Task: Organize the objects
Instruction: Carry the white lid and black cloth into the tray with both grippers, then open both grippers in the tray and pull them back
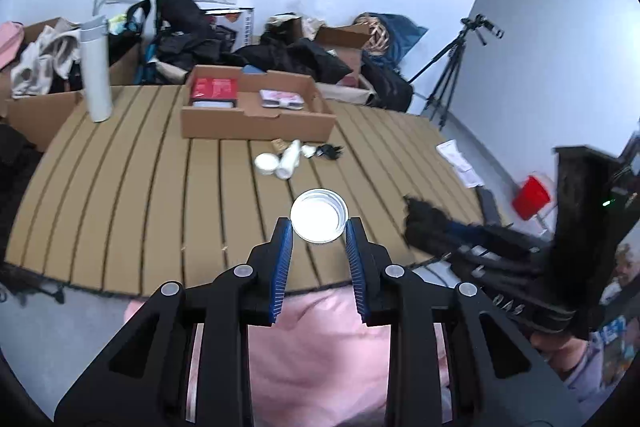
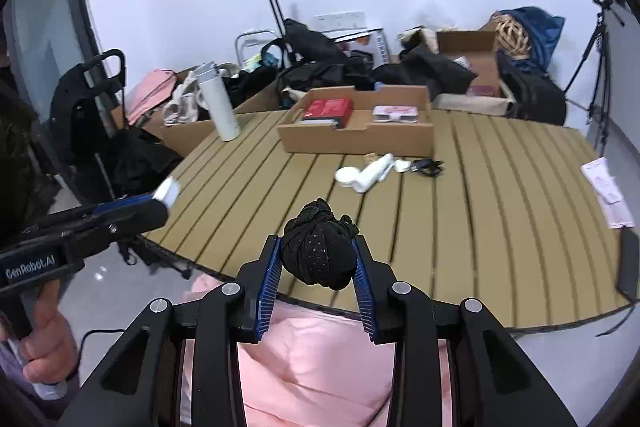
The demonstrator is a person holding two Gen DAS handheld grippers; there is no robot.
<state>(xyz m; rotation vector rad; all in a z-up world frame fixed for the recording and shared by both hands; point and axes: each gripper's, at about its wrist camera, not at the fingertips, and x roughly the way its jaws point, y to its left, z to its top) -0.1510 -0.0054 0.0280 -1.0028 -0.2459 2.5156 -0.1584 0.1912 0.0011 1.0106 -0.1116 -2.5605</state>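
My left gripper (image 1: 319, 229) is shut on a round white jar lid (image 1: 319, 221), held above the near edge of the slatted table (image 1: 160, 195). My right gripper (image 2: 318, 247) is shut on a balled black fabric bundle (image 2: 318, 255), also above the near table edge. A cardboard tray (image 2: 360, 139) at mid-table holds a red box (image 2: 328, 109) and a pink packet (image 2: 396, 114). In front of it lie a white jar (image 2: 347, 174), a white bottle (image 2: 374, 173) and a black cable (image 2: 428, 167). The tray (image 1: 256, 123) shows in the left view too.
A tall white flask (image 1: 95, 75) stands at the table's far left. Papers (image 2: 606, 193) lie at the right edge. Bags, boxes and a trolley crowd the floor behind the table. A tripod (image 1: 452, 75) stands at the right. Pink cloth (image 2: 320, 367) lies below both grippers.
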